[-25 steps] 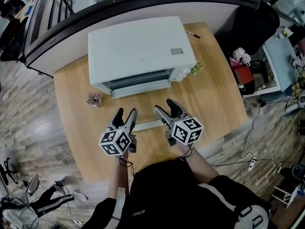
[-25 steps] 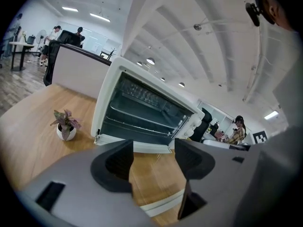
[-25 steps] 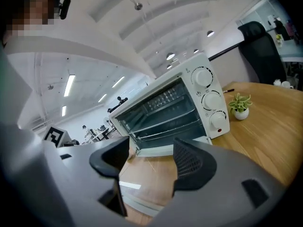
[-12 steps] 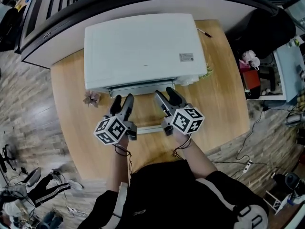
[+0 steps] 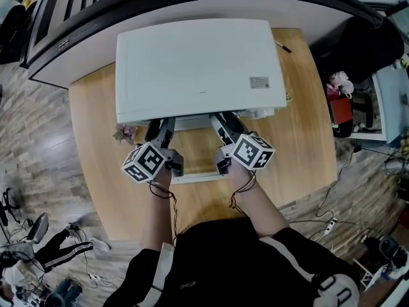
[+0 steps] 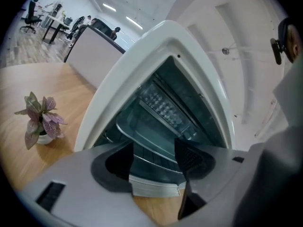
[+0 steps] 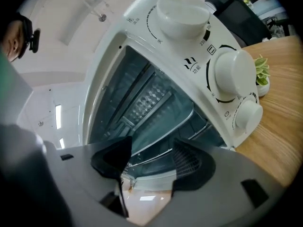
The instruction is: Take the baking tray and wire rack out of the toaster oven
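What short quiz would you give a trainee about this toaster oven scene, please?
1. True or false: the door of the toaster oven is shut.
2. The left tool is: A) open, gripping nothing; B) shut on a tray; C) shut on a plant.
3. How many control knobs does the right gripper view show on the oven's panel?
Key: 1 false; 2 A; 3 three.
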{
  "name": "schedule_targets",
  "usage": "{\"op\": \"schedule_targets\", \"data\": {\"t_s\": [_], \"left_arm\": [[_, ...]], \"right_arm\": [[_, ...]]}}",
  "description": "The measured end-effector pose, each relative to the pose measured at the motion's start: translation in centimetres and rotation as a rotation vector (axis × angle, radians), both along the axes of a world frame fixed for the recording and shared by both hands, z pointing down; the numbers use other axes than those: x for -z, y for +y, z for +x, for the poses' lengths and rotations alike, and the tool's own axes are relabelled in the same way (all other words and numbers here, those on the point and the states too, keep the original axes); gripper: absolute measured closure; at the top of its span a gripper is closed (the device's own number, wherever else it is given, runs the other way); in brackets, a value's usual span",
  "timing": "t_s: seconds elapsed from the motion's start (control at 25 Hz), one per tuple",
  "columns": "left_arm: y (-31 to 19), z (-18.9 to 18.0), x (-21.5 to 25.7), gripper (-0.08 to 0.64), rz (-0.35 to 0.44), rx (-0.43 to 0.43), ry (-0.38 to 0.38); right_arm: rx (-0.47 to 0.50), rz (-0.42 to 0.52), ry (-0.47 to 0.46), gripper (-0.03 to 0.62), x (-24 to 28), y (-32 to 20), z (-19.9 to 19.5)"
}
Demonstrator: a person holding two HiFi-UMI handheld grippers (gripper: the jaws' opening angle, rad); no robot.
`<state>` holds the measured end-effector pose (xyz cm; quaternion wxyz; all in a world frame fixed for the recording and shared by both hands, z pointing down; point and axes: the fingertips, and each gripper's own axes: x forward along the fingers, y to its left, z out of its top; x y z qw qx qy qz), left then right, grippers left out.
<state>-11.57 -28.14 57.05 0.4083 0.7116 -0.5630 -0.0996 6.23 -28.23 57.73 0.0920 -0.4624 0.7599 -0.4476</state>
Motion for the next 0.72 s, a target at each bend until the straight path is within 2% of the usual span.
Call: {"op": "schedule_targets", "data": {"t_s": [0.08, 0.2, 0.28, 0.44, 0.72], "left_arm": [[-0.6, -0.1, -0.4, 0.284, -0.005, 0.020, 0.014], [-1.4, -0.1, -1.2, 0.288, -0.017, 0.023, -0.028], [-1.7, 0.0, -1.4, 0.324, -0.021, 0.012, -0.055], [-1.4, 0.1, -1.1, 0.348, -0.010, -0.003, -0.068], [2.7, 0.3, -1.2, 0.370, -0.040, -0.029, -0.025]], "right_arm": [[-0.010, 0.000, -0.005, 0.341, 0.0, -0.7, 0.0], [-0.026, -0.009, 0.007, 0.356, -0.2, -1.7, 0.2], [-0.035, -0.026, 0.030, 0.425, -0.6, -2.1, 0.4], [-0.032, -0.023, 0.028, 0.435, -0.6, -1.8, 0.6], [-0.011, -0.038, 0.000, 0.449, -0.6, 2.0, 0.5]]}}
